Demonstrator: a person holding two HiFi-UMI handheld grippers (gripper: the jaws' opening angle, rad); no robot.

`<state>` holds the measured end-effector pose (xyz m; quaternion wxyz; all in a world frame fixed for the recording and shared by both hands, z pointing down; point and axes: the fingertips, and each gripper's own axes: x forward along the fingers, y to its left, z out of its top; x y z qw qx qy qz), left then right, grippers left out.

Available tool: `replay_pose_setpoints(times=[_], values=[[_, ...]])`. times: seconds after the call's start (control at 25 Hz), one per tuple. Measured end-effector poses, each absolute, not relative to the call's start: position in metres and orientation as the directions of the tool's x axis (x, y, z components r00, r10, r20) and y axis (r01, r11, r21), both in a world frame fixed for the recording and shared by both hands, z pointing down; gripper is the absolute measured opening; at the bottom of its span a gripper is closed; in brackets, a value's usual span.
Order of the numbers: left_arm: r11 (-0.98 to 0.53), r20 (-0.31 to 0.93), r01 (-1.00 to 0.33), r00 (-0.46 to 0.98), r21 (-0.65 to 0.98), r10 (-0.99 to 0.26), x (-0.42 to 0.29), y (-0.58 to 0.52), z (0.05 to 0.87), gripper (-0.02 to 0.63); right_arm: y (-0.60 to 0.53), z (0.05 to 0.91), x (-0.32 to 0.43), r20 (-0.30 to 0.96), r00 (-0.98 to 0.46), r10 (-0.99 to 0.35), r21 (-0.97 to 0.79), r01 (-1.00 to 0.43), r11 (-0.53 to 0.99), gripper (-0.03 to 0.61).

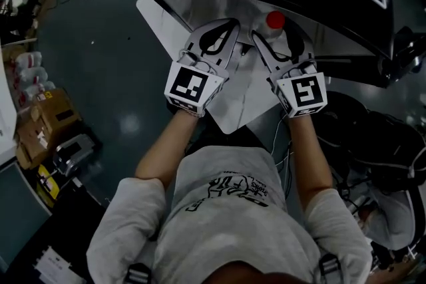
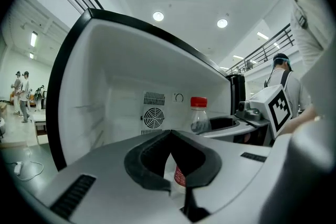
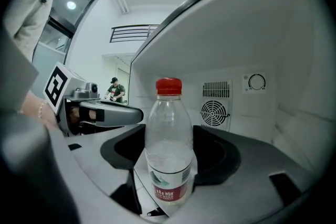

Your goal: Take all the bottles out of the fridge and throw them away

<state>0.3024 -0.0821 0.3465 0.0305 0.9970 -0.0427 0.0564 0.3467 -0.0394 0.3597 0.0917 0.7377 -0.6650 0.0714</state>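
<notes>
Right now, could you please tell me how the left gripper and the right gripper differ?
On the left gripper the claw tips meet; on the right gripper the claw is spread. A red-capped bottle stands upright inside the right gripper's claw, but beside the left gripper, outside its claw. Both point into the open fridge, side by side.

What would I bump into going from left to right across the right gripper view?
left gripper → bottle → fan grille → round dial
</notes>
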Motion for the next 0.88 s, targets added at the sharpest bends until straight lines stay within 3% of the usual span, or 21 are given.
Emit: replay_pose_setpoints(times=[0.88], values=[[-0.996, 0.066, -0.062, 0.996, 0.071, -0.057, 0.269, -0.034, 0.271, 0.012, 0.007, 0.275, 0.312, 0.197, 0.069, -0.978, 0.035, -0.997, -0.063, 0.298]])
